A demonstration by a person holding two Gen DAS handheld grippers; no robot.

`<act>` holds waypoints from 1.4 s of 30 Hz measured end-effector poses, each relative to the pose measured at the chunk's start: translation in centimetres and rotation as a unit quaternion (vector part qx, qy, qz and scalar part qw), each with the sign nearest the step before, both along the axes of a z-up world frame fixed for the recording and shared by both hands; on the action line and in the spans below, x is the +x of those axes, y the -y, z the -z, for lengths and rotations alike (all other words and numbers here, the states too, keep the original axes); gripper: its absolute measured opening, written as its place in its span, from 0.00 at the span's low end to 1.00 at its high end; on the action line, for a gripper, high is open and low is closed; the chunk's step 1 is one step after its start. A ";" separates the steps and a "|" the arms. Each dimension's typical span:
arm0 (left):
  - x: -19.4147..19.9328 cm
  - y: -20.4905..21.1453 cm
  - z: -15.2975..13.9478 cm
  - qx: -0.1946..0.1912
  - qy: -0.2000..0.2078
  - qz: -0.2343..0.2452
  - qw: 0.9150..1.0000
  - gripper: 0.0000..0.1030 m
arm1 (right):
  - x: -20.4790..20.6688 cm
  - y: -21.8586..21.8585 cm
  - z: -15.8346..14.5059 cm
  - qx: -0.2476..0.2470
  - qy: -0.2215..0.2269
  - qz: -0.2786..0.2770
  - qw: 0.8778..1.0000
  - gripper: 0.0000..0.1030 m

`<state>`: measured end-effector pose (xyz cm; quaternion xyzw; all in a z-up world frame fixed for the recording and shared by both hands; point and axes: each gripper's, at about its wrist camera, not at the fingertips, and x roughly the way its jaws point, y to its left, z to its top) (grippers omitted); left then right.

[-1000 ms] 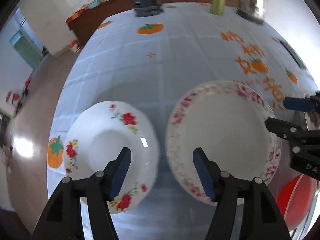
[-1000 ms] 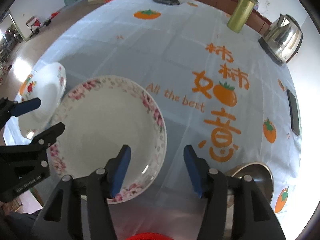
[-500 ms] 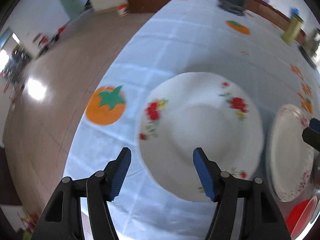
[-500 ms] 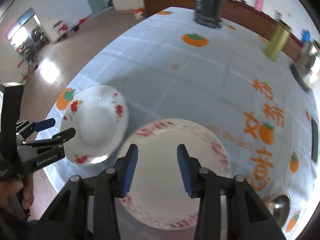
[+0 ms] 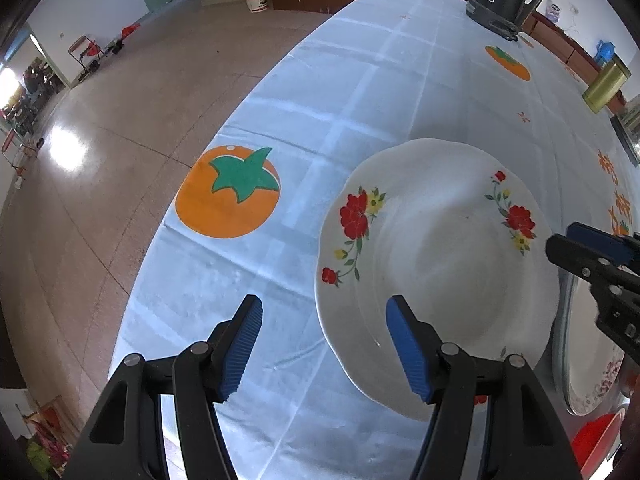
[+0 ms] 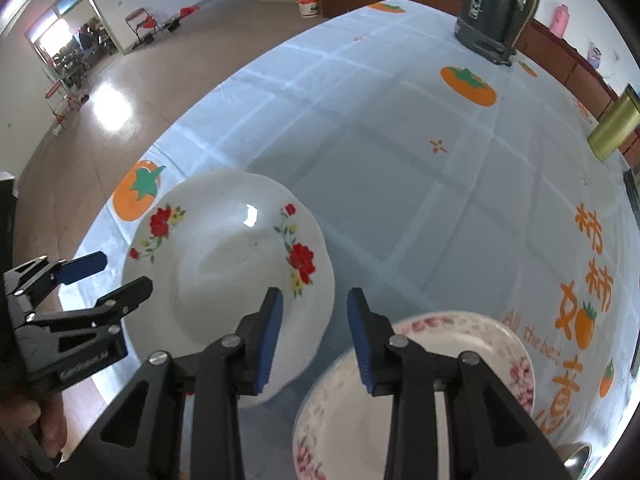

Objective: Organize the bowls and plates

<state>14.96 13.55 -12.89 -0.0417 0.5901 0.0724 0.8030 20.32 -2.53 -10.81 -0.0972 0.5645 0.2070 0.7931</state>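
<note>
The left gripper [image 5: 322, 346] had its blue pads spread wide apart and held nothing; its right pad [image 5: 406, 354] sat over the near rim of the red-flowered plate [image 5: 432, 264], the other pad over bare tablecloth [image 5: 352, 92]. Whether that pad touched the rim could not be told. In the right wrist view the right gripper [image 6: 314, 334] was likewise parted and empty, with a narrower gap, hanging above the strip of cloth between the two dishes.

The red-flowered plate [image 6: 228, 276] lay flat near the table's left edge, close beside the printed orange fruit [image 5: 228, 194]. Just to its right lay the pink-flowered plate [image 6: 400, 400], right way up, partly hidden under the right gripper's fingers; the two rims were near each other, and I could not tell if they met. A red dish [image 5: 596, 440] showed at the lower right corner of the left wrist view, mostly cut off.

Farther across the cloth were the orange printed characters [image 6: 592, 276]. At the far end stood a dark kettle [image 6: 496, 4] and, to the right, a gold-green canister [image 6: 614, 128]. Beyond the table lay a brown polished floor [image 5: 100, 140].
</note>
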 end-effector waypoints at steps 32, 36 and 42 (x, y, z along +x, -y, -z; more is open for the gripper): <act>0.0 0.0 -1.2 -0.012 -0.019 -0.015 1.000 0.32 | -0.4 -1.8 1.8 -0.011 -0.036 -0.014 0.999 0.24; -0.5 -0.2 -1.7 -0.015 -0.016 -0.015 1.000 0.32 | -0.9 -1.7 0.9 -0.008 -0.032 -0.014 0.999 0.23; -1.2 -0.2 -2.2 -0.019 -0.011 -0.015 1.000 0.32 | -1.8 -1.1 0.0 0.008 -0.035 -0.009 0.999 0.21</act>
